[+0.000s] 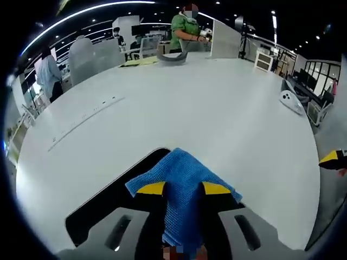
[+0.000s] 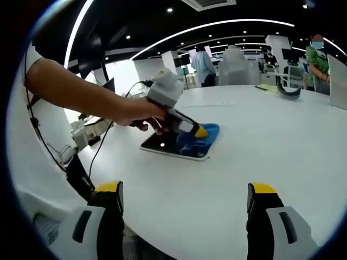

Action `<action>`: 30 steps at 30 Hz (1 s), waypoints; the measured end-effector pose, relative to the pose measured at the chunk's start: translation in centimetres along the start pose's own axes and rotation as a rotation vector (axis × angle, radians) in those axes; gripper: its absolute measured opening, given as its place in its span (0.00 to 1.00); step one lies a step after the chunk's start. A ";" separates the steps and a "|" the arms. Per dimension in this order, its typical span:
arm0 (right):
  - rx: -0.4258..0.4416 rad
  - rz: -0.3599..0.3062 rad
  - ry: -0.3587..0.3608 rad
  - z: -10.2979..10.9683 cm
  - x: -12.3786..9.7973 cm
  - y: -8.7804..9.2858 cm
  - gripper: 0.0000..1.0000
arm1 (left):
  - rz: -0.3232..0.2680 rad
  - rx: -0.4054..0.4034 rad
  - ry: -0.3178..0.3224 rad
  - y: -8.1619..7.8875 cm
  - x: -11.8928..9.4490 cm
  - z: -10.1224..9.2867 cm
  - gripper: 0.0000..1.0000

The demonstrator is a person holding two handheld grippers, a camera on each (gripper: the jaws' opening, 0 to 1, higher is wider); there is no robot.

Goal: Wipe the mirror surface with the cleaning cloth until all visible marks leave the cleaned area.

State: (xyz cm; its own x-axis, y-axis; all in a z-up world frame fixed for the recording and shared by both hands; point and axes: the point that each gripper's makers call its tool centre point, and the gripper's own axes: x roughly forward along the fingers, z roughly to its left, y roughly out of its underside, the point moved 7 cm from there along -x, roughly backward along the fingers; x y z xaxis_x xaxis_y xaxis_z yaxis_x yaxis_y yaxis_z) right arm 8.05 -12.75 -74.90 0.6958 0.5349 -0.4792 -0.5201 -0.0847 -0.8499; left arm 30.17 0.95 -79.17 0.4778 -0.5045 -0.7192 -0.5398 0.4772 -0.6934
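A blue cleaning cloth (image 1: pixel 181 189) is pinched between the yellow-tipped jaws of my left gripper (image 1: pixel 183 188), which is shut on it. The cloth lies on a dark, flat mirror (image 1: pixel 116 195) that rests on the white table (image 1: pixel 217 103). In the right gripper view the same mirror (image 2: pixel 162 143) lies left of centre with the cloth (image 2: pixel 203 138) on its right part, and the left gripper (image 2: pixel 199 131) presses down on it, held by a person's hand (image 2: pixel 138 114). My right gripper (image 2: pixel 186 197) hangs open over the near table edge, well short of the mirror, with nothing between its jaws.
A small white device (image 1: pixel 290 100) lies at the table's far right edge. A grey curved object (image 1: pixel 172 57) and yellow sheet (image 1: pixel 140 62) sit at the far side, near a person in green (image 1: pixel 184 30). Other people and desks stand beyond. Cables (image 2: pixel 89 162) hang off the table's left.
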 end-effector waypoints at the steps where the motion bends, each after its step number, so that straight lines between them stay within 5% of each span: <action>1: 0.000 0.001 0.000 0.0 0.0 0.0 0.95 | 0.001 -0.003 0.000 0.0 0.0 0.1 0.23; 30: 0.009 0.005 -0.001 -0.1 0.0 0.2 0.95 | 0.023 -0.001 -0.015 -1.6 1.1 1.8 0.23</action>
State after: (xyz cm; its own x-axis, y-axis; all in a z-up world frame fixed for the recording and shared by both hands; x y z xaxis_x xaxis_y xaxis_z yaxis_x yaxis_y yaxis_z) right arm 7.97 -12.85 -75.07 0.6927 0.5355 -0.4830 -0.5280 -0.0797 -0.8455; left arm 32.81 0.94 -78.99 0.4752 -0.4826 -0.7357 -0.5516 0.4880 -0.6764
